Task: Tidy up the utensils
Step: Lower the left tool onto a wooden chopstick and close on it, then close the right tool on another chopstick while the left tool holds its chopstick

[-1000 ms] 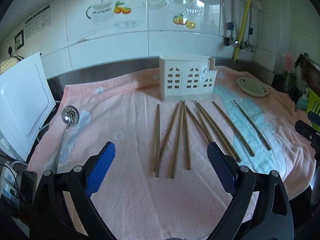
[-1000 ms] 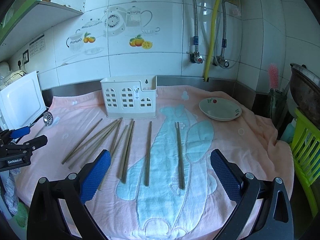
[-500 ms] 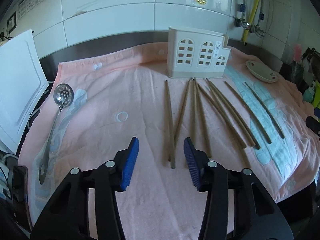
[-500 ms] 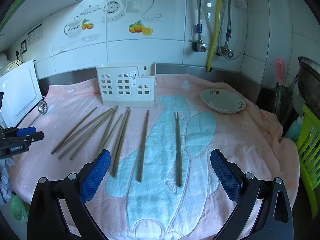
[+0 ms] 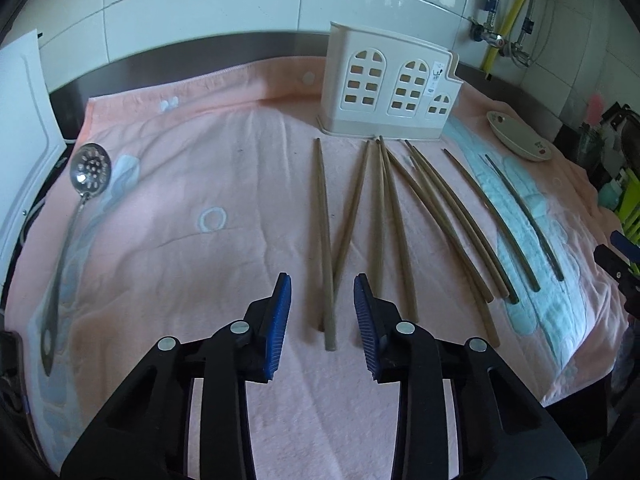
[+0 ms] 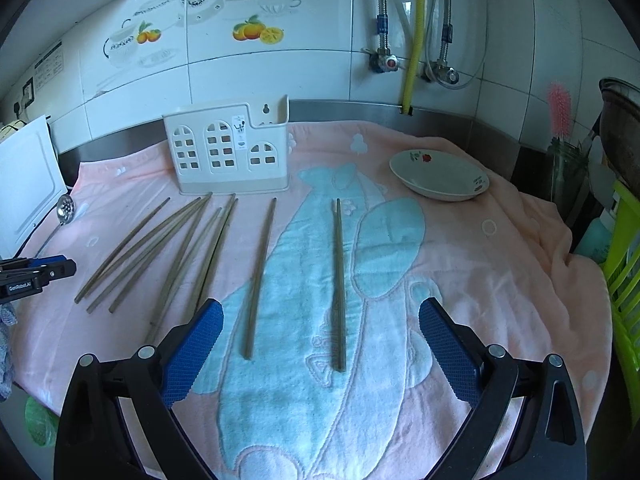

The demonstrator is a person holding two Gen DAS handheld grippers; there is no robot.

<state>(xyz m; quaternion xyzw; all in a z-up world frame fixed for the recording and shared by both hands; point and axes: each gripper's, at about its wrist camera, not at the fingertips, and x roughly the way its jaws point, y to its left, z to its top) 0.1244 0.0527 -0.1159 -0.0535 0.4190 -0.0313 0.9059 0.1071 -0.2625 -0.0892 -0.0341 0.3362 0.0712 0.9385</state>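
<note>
On the pink towel [image 5: 168, 168] that covers the counter, both grippers point forward and down toward a row of brown chopsticks. The left gripper [image 5: 322, 312] is low over the cloth. Its blue pads [image 5: 278, 320] are closing, with a gap left between them. The near ends of two crossing chopsticks [image 5: 325, 248] lie in that gap, but the pads do not press on them. The right gripper [image 6: 320, 350] has its jaws wide apart and holds nothing. One dark chopstick [image 6: 339, 280] lies on the blue part of the towel between its pads, and a second one [image 6: 259, 276] lies just to the left of it.

The left wrist view alone shows the whole metal strainer spoon [image 5: 76, 216] by the towel's left edge. The right wrist view alone shows the pink brush [image 6: 559, 110] in a jar at the right. Both views show the white holder [image 5: 386, 88] with small windows standing just past the far tips of the chopsticks, and the white dish [image 6: 439, 176] off to the right of it.
</note>
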